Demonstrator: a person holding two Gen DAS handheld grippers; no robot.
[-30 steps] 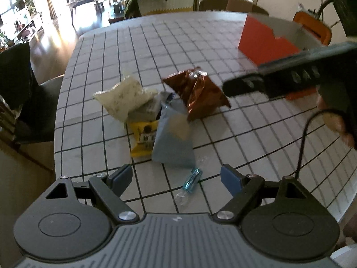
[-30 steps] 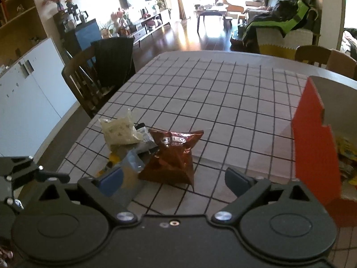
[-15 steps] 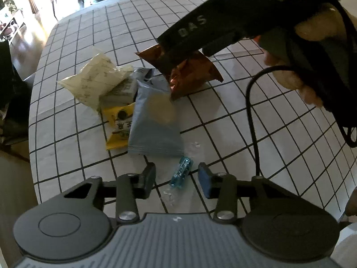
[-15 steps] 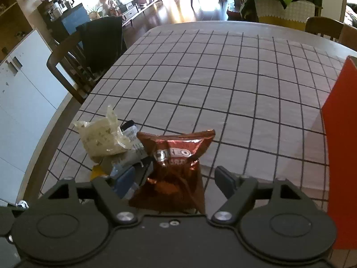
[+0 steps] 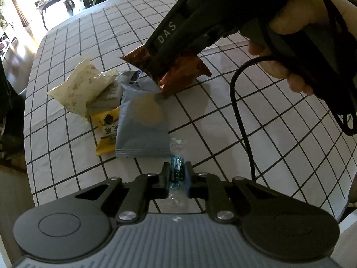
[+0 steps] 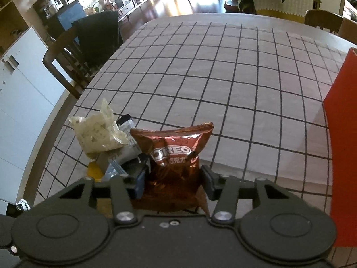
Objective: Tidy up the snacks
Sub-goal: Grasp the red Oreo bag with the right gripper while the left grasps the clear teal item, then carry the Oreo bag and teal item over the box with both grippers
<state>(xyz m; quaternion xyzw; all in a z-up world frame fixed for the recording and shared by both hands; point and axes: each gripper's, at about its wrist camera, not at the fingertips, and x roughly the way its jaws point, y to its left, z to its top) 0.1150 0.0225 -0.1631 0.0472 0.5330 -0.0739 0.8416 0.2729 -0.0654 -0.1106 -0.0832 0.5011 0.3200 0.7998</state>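
Observation:
My left gripper [image 5: 177, 176] is shut on a small blue wrapped candy [image 5: 177, 169] lying on the checked tablecloth [image 5: 223, 147], near the table's front edge. My right gripper [image 6: 173, 179] stands over the brown Oreo bag [image 6: 174, 154]. Its jaws are closing with the bag between them, and both pads touch and crease its sides. In the left wrist view the right gripper's dark body [image 5: 191, 22] covers part of that bag [image 5: 183, 71]. A cream bag [image 5: 82, 87], a light blue packet [image 5: 142, 125] and a yellow packet [image 5: 106, 131] lie in a heap left of the brown bag.
A red box [image 6: 341, 156] stands at the right of the table. A person's hand [image 5: 290, 22] holds the right gripper, and its black cable [image 5: 241, 122] hangs over the cloth. A dark wooden chair [image 6: 73, 51] stands at the table's left edge.
The left gripper came down over the blue candy and closed on it. The right gripper moved in over the brown bag and its jaws narrowed around it.

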